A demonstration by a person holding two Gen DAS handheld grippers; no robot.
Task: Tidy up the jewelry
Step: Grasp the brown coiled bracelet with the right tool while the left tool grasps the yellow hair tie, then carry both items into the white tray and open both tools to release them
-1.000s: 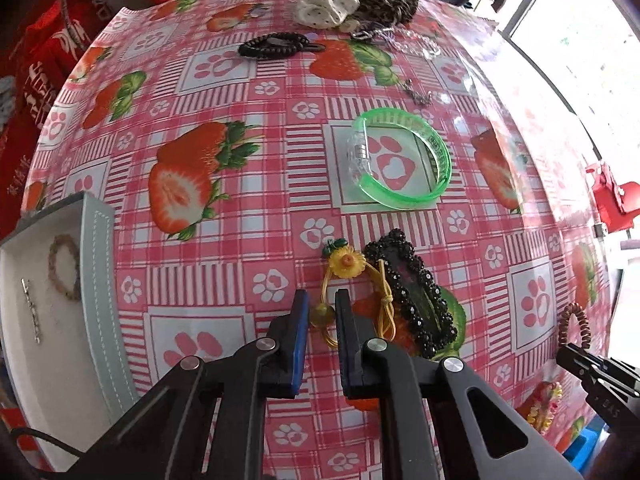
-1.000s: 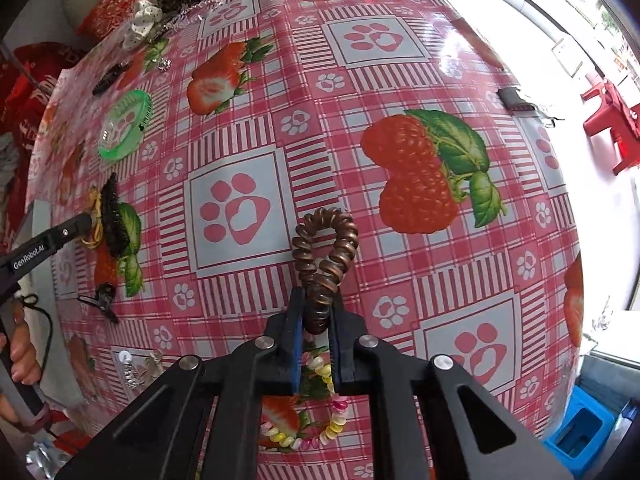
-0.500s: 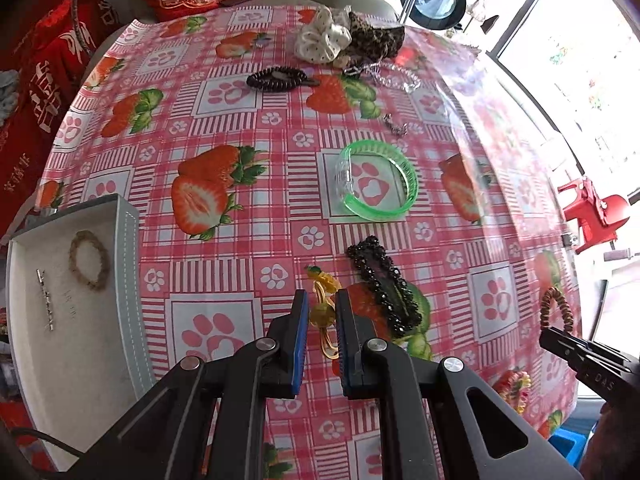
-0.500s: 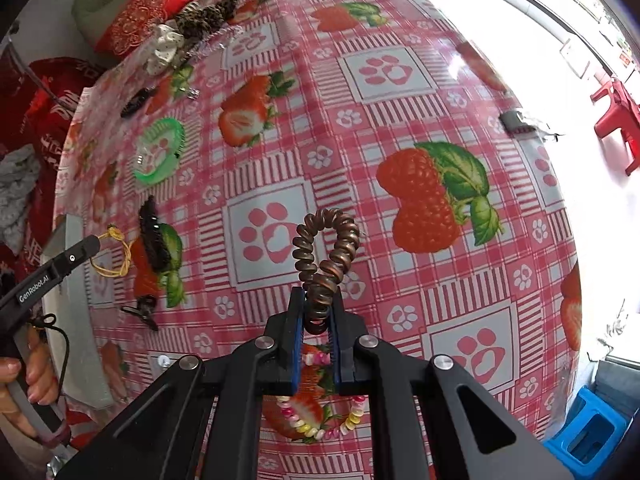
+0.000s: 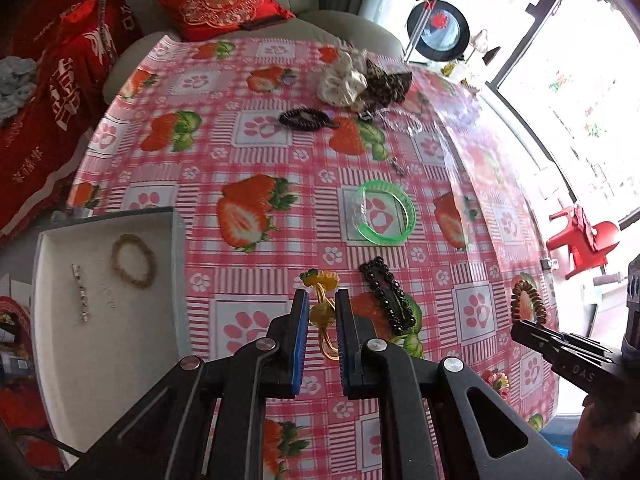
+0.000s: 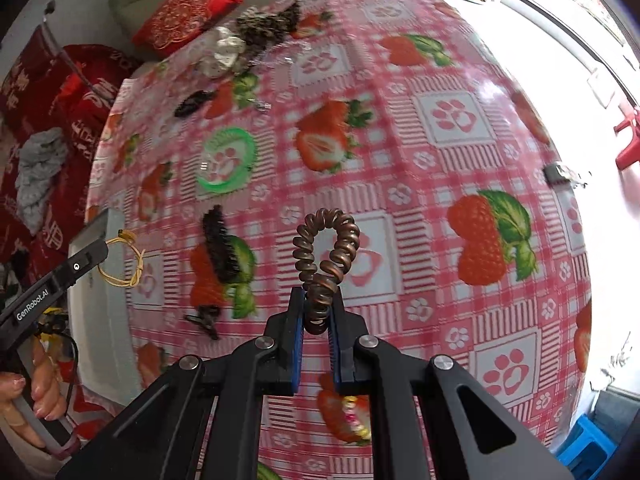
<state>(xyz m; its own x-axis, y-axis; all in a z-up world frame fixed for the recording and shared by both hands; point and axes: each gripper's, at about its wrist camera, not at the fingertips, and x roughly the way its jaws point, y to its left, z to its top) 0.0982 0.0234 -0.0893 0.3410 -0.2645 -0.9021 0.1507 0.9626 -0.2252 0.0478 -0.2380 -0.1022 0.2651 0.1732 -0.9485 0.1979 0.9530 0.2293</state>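
Note:
My left gripper (image 5: 322, 305) is shut on a yellow cord hair tie with a flower charm (image 5: 321, 312), lifted off the strawberry tablecloth. From the right wrist view the same yellow tie (image 6: 122, 258) dangles from the left gripper (image 6: 105, 246) beside the tray. My right gripper (image 6: 318, 300) is shut on a brown spiral hair coil (image 6: 326, 254), held above the cloth; that coil (image 5: 528, 304) also shows at the right of the left wrist view. The white tray (image 5: 176, 280) at left holds a beaded bracelet (image 5: 134, 256) and a thin bar clip (image 5: 80, 294).
On the cloth lie a green bangle (image 5: 386, 212), a black beaded clip (image 5: 386, 300), a dark bracelet (image 5: 304, 119), scrunchies (image 5: 346, 82) at the far edge, a small black clip (image 6: 206, 318) and a colourful bead bracelet (image 6: 354, 412). A red cushion (image 5: 224, 6) sits behind the table.
Both grippers have risen with their hair ties, so the table looks farther away. The yellow tie now hangs clear of the cloth, nearer the tray.

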